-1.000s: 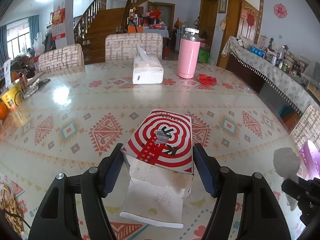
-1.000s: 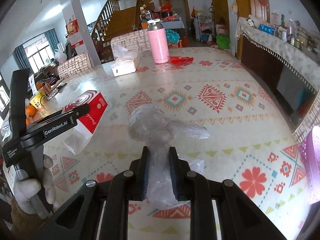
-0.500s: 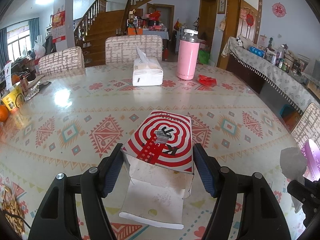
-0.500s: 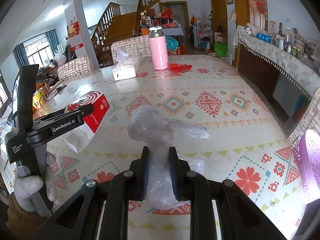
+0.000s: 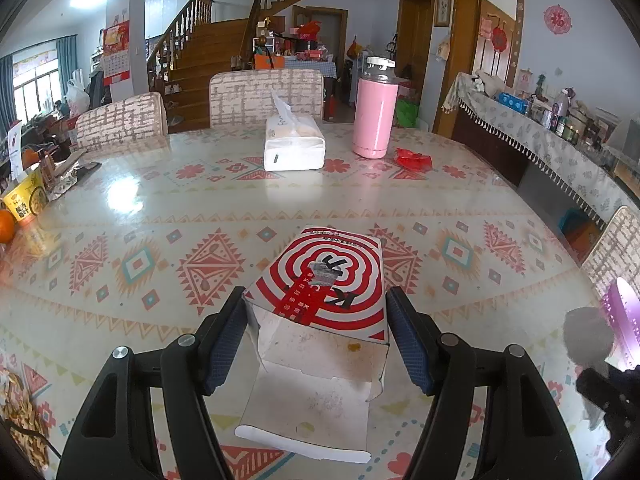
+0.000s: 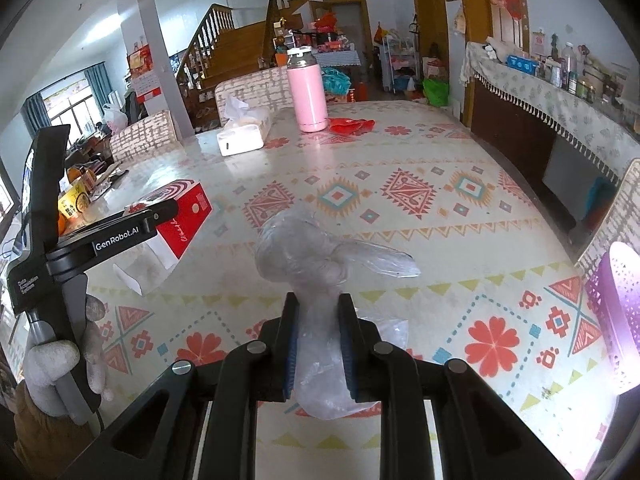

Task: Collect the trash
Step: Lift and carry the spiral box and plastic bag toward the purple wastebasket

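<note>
A red-and-white carton (image 5: 328, 280) with an open, stained end flap sits between the fingers of my left gripper (image 5: 314, 312). Both blue pads lie against its sides. In the right wrist view the carton (image 6: 180, 212) hangs tilted off the table under the left gripper, which a gloved hand (image 6: 52, 364) holds. My right gripper (image 6: 318, 300) is shut on a crumpled clear plastic bag (image 6: 304, 256), held above the table. The bag (image 5: 588, 332) also shows at the left wrist view's right edge. A red wrapper (image 6: 352, 125) lies beside the pink bottle.
A purple perforated basket (image 6: 616, 312) stands at the table's right edge. A pink bottle (image 5: 375, 120) and a tissue box (image 5: 294, 146) sit at the far side. An instant-noodle cup (image 5: 24, 200) and an orange (image 5: 6, 224) are far left. Chairs surround the patterned table (image 5: 160, 208).
The right wrist view has shifted a little, so more of the purple basket shows at the right edge. The left gripper and the carton have kept still.
</note>
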